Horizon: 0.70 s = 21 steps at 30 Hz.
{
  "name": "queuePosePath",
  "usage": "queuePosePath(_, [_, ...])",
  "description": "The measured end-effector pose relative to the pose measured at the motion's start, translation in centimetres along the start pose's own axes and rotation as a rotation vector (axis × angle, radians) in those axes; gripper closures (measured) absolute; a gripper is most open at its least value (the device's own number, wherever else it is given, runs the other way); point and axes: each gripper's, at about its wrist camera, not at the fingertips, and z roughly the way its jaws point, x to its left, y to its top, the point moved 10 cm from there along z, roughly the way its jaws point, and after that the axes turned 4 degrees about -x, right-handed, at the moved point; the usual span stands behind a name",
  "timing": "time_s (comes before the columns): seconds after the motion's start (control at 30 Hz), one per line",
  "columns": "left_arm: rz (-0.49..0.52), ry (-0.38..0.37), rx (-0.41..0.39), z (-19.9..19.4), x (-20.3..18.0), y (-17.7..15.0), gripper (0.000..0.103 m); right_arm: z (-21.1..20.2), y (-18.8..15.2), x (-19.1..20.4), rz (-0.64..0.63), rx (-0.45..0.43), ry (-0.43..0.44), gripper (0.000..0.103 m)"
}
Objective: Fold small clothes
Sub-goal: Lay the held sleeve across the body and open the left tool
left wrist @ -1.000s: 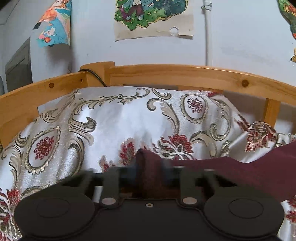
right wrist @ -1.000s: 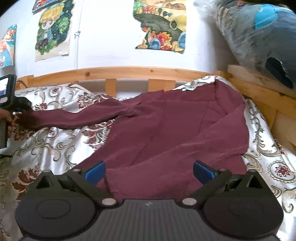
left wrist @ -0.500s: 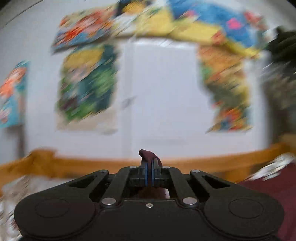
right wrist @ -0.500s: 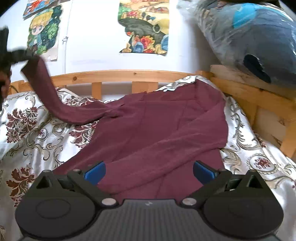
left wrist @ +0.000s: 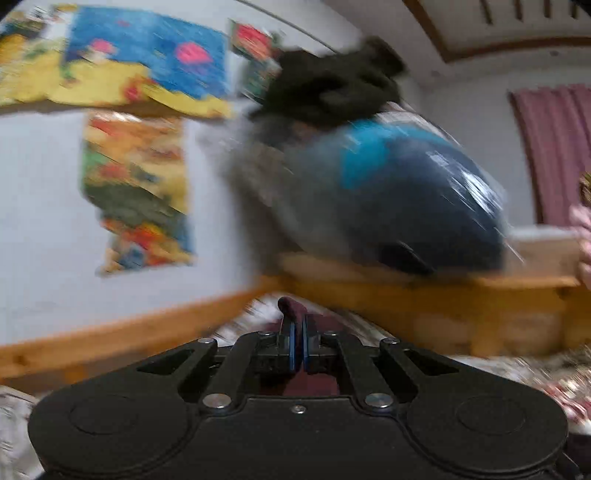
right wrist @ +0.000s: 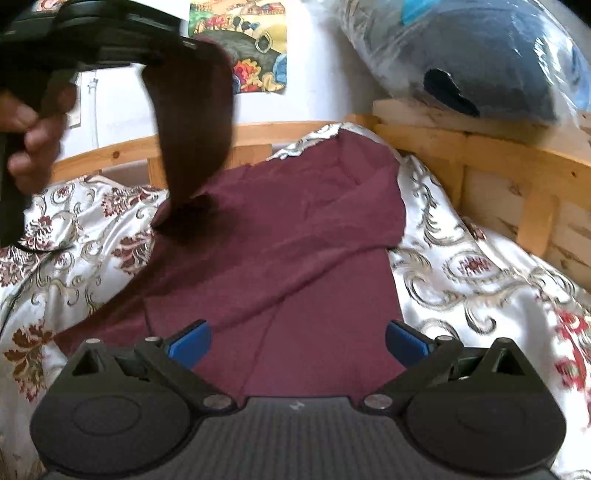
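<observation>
A maroon long-sleeved garment lies spread on a bed with a white floral cover. My left gripper is shut on the end of its left sleeve. In the right wrist view that sleeve hangs from the left gripper, lifted high over the garment's left side. My right gripper is open and empty, hovering just above the garment's lower hem.
A wooden bed rail runs along the back and right side. A large blue plush in plastic wrap rests on the right rail. Posters hang on the white wall behind.
My left gripper has lifted the sleeve off the bed and swung it up and right, over the garment. My right gripper stays open and has moved slightly closer to the hem.
</observation>
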Motion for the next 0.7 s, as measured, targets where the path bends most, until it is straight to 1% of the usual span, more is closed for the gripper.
queuePosePath(0.03, [0.004,-0.029,0.025,0.7,-1.2,-0.9,0.1,-0.2,-0.4,-0.2,-0.004,0.006,-0.004,0.0])
queuePosePath(0.13, [0.009,-0.068,0.081,2.1,-3.3,-3.4,0.1,-0.7,-1.5,-0.7,-0.017,0.027,-0.015,0.0])
queuePosePath(0.23, [-0.024,-0.086,0.143,3.2,-3.4,-5.8,0.099,-1.0,-2.4,-1.1,-0.014,0.047,-0.019,0.0])
queuePosePath(0.37, [-0.114,-0.118,0.229,3.9,-3.1,-8.3,0.098,-1.0,-3.0,-1.5,-0.003,0.065,-0.026,0.0])
queuePosePath(0.53, [-0.178,-0.15,0.308,3.2,-3.6,-11.1,0.095,-1.1,-3.0,-1.4,-0.011,0.067,-0.032,0.0])
queuePosePath(0.63, [-0.227,-0.16,0.358,2.9,-3.9,-12.3,0.083,-1.2,-3.2,-1.5,-0.021,0.072,-0.044,0.0])
queuePosePath(0.67, [-0.235,-0.163,0.37,2.8,-4.0,-12.4,0.075,-1.3,-3.3,-1.5,-0.02,0.074,-0.049,0.0])
queuePosePath(0.7, [-0.238,-0.169,0.376,2.7,-4.1,-12.5,0.07,-1.4,-3.4,-1.6,-0.017,0.078,-0.053,0.0])
